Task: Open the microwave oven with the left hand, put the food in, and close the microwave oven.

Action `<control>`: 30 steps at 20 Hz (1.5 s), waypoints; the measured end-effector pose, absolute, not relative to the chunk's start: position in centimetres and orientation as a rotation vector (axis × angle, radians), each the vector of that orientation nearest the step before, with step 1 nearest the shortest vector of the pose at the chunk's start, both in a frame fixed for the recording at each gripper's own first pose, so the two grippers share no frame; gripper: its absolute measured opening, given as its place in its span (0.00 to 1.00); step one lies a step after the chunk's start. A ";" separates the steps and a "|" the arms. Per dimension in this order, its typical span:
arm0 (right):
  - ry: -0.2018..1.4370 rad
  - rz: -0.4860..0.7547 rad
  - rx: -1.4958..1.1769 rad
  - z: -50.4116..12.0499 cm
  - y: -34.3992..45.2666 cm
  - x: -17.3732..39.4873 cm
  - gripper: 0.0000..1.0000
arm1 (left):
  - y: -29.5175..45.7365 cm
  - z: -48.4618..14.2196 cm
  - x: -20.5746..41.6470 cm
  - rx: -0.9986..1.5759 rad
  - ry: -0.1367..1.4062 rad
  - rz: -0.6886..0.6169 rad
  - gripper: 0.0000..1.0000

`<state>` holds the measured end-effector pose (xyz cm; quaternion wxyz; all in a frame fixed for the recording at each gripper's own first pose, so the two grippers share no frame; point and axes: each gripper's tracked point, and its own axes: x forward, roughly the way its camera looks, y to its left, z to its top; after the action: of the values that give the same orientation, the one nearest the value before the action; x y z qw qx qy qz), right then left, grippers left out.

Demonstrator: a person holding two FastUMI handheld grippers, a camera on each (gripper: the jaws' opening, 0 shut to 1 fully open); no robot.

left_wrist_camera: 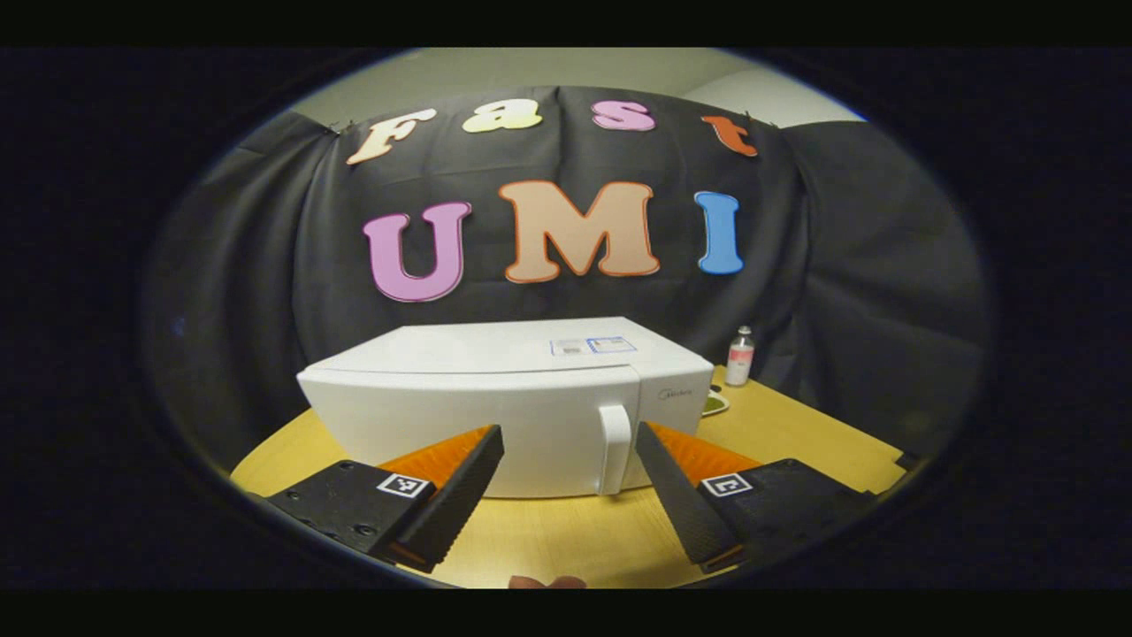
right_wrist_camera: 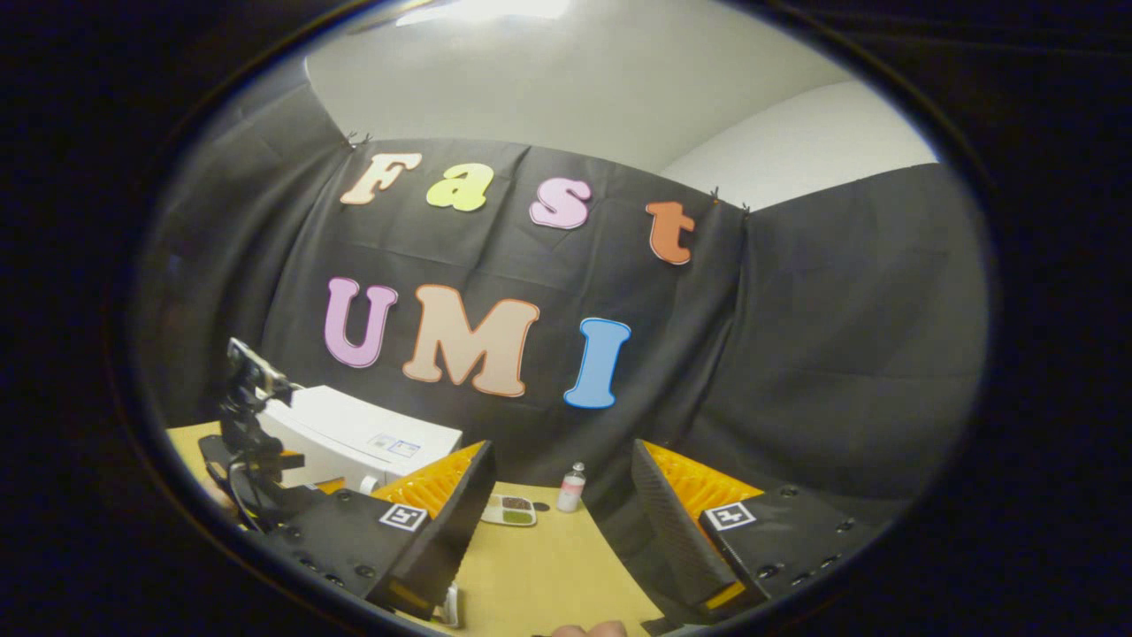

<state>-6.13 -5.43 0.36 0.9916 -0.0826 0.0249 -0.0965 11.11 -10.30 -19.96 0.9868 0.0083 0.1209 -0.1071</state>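
Left tongs (left_wrist_camera: pixel 570 442) spread, level, facing the shut microwave (left_wrist_camera: pixel 495 398) handle (left_wrist_camera: pixel 614 448); right tongs (right_wrist_camera: pixel 562 456) spread, empty.

**Materials and finishes**

The microwave oven (left_wrist_camera: pixel 495 402) looks like smooth white plastic with a soft shine. The table (left_wrist_camera: pixel 566 540) shows pale, matt wood. The left hand-held gripper (left_wrist_camera: pixel 570 495) has black ribbed fingers (left_wrist_camera: pixel 460 495), matt, with orange plastic behind.

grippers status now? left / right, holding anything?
Left gripper: open, empty, facing the microwave handle.
Right gripper: open, empty, above the table.
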 end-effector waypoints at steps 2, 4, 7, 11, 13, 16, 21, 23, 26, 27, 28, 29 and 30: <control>0.064 -0.199 -0.173 0.1 -5.3 -6.7 0.96 | -12.1 -22.0 11.9 0.034 0.274 -0.253 0.96; 0.065 -0.202 -0.175 0.2 -5.2 -7.1 0.97 | -13.1 -23.9 12.7 0.050 0.308 -0.263 0.96; 0.069 -0.206 -0.173 0.0 -5.4 -7.3 0.97 | -14.2 -25.9 13.4 0.021 0.362 -0.267 0.96; 0.065 -0.206 -0.143 0.0 -5.6 -7.3 0.97 | -14.9 -27.6 14.3 -0.009 0.402 -0.268 0.97; 0.067 -0.205 -0.145 -0.2 -5.9 -7.3 0.97 | -15.0 -27.7 14.9 0.002 0.404 -0.261 0.95; 0.065 -0.203 -0.143 0.0 -6.1 -7.2 0.97 | -15.0 -27.7 15.7 0.013 0.390 -0.252 0.83; 0.068 -0.202 -0.135 0.0 -6.5 -7.1 0.97 | -14.2 -27.7 16.7 0.006 0.367 -0.229 0.29; 0.071 -0.200 -0.128 -0.1 -6.4 -7.0 0.97 | -14.3 -27.6 16.2 -0.005 0.369 -0.246 0.22; 0.072 -0.190 -0.118 -0.2 -6.0 -7.1 0.97 | -14.5 -27.7 16.3 -0.004 0.378 -0.268 0.09; 0.072 -0.186 -0.117 -0.1 -5.8 -7.1 0.97 | -14.5 -27.6 16.3 -0.009 0.381 -0.273 0.05; 0.070 -0.180 -0.118 -0.1 -5.5 -7.1 0.97 | -14.5 -27.6 16.1 -0.007 0.386 -0.280 0.00; 0.070 -0.176 -0.118 -0.1 -5.4 -7.0 0.97 | -14.5 -27.7 16.1 -0.009 0.389 -0.282 0.02; 0.069 -0.174 -0.117 -0.1 -5.3 -7.1 0.97 | -14.4 -27.6 16.1 -0.003 0.390 -0.287 0.00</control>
<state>-7.10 -5.31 -0.09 0.9939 -0.0584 0.0346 -0.0868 16.07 -14.40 -27.62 0.9708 -0.0017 0.1932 -0.1420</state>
